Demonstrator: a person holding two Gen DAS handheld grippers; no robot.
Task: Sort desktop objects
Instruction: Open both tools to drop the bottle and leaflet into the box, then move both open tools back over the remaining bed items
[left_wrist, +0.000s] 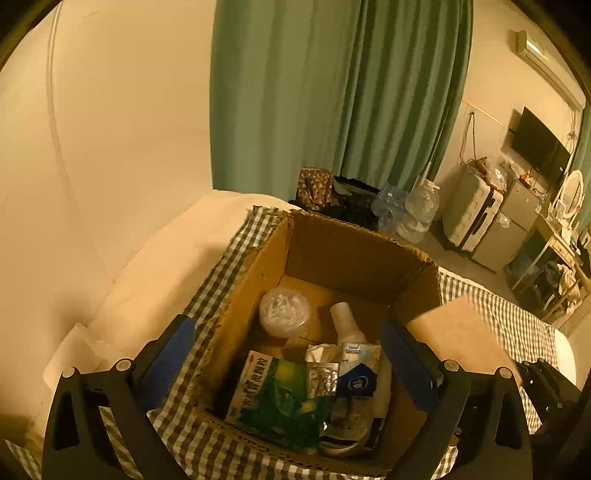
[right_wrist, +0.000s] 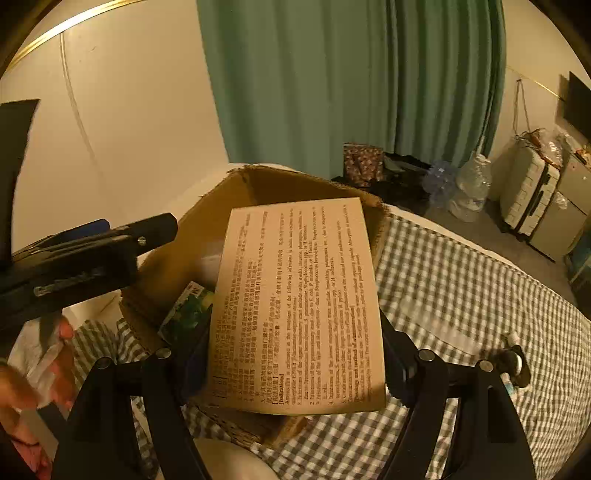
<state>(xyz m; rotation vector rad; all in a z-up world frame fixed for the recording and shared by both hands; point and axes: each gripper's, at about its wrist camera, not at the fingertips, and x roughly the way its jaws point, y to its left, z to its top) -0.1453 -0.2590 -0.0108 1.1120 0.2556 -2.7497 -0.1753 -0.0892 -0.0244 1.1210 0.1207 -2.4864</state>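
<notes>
Bed (right_wrist: 461, 280) under a checked cloth carries the open cardboard box (left_wrist: 354, 251), already holding packets and a bottle. Right claw (right_wrist: 295, 362) grasps the printed leaflet (right_wrist: 295, 302) by its near end, long axis running away over the box mouth, directly above it. Left claw (left_wrist: 288, 354), released and empty, straddles the box interior and is nearer the contents.

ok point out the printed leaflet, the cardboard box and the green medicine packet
printed leaflet (right_wrist: 295, 310), right wrist view, middle of the text side
cardboard box (left_wrist: 343, 247), left wrist view, inner far wall
green medicine packet (left_wrist: 277, 398), left wrist view, middle of its front
</notes>
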